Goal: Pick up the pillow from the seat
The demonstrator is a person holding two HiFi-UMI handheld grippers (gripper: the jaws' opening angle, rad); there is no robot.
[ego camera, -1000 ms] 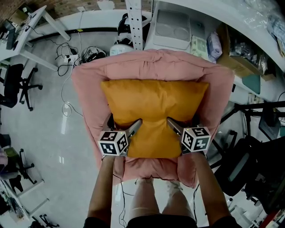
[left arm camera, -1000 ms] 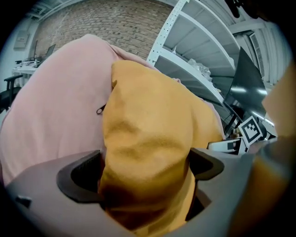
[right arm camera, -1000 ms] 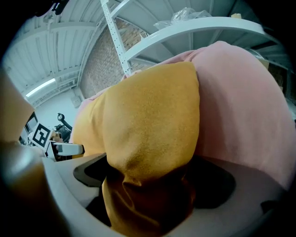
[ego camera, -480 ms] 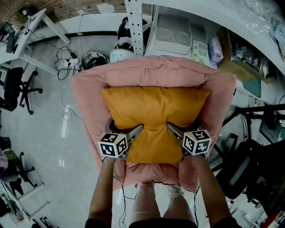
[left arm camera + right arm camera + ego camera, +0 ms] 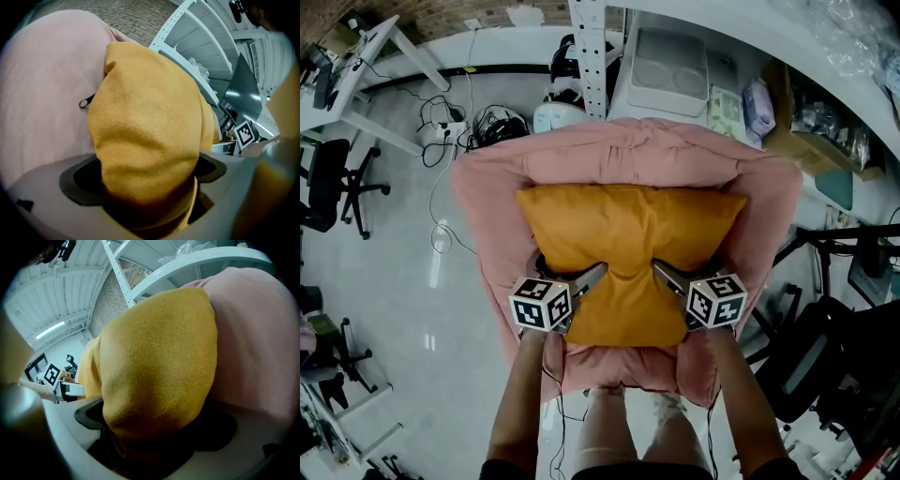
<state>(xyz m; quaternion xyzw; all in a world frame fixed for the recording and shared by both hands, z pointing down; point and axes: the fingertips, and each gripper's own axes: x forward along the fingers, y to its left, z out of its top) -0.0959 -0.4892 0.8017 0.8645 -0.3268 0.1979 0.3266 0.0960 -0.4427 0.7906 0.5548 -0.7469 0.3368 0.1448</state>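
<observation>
Now the left gripper [image 5: 589,278] bites a fold of the orange pillow [image 5: 628,230], which lies across the pink armchair [image 5: 483,187] seat, long axis side to side. The right gripper [image 5: 664,274] pinches it too; both are equally near, so probably an even lift.

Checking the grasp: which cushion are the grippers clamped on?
The orange pillow, pinched by left gripper and right gripper; the pink seat is ungripped.

The pillow [image 5: 630,230] fills the armchair [image 5: 483,211] arm to arm; open floor [image 5: 394,248] lies left of the armchair, shelving [image 5: 587,52] crowds close behind it.
</observation>
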